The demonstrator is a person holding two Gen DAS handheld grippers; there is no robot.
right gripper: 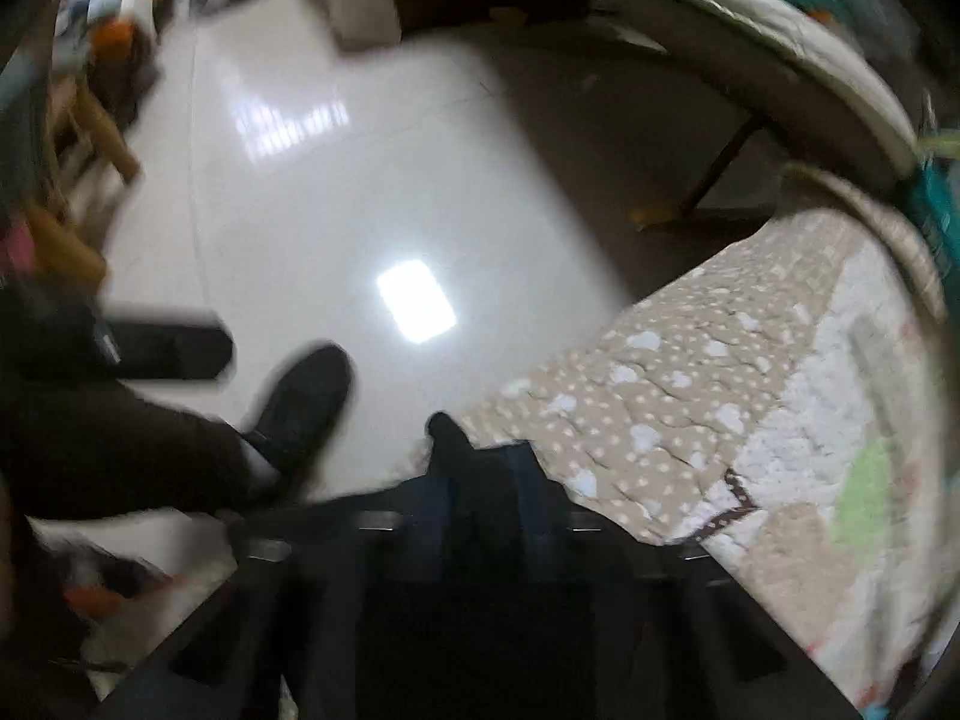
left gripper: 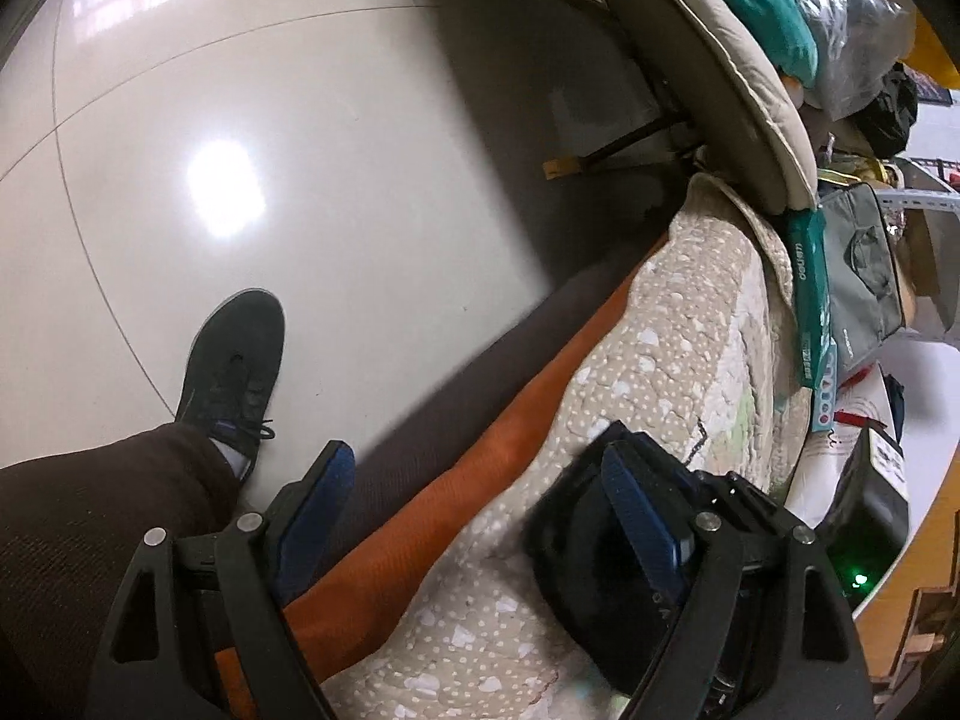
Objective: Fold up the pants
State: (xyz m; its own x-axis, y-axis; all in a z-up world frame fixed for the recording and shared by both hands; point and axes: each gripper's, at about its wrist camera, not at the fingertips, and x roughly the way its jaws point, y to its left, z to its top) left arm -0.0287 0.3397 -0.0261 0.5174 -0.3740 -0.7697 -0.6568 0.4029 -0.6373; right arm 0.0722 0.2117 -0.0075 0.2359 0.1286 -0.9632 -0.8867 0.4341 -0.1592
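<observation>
Pants fold at its start, nothing laid flat yet.
Left gripper [left gripper: 474,498] jaws wide, empty; right gripper [right gripper: 480,474] jaws narrowed on dark cloth [right gripper: 447,438]; next, spread it over the quilted bed [right gripper: 690,372].

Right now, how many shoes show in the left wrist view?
1. A single dark lace-up shoe is on the pale tile floor, left of the bed's orange edge. The other foot may be hidden outside this view.

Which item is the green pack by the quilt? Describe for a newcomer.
Start at the dotted beige quilt covering the bed. At its far edge, against the grey bag, stands a slim green pack with white lettering, the only bright green box-like item there.
</observation>
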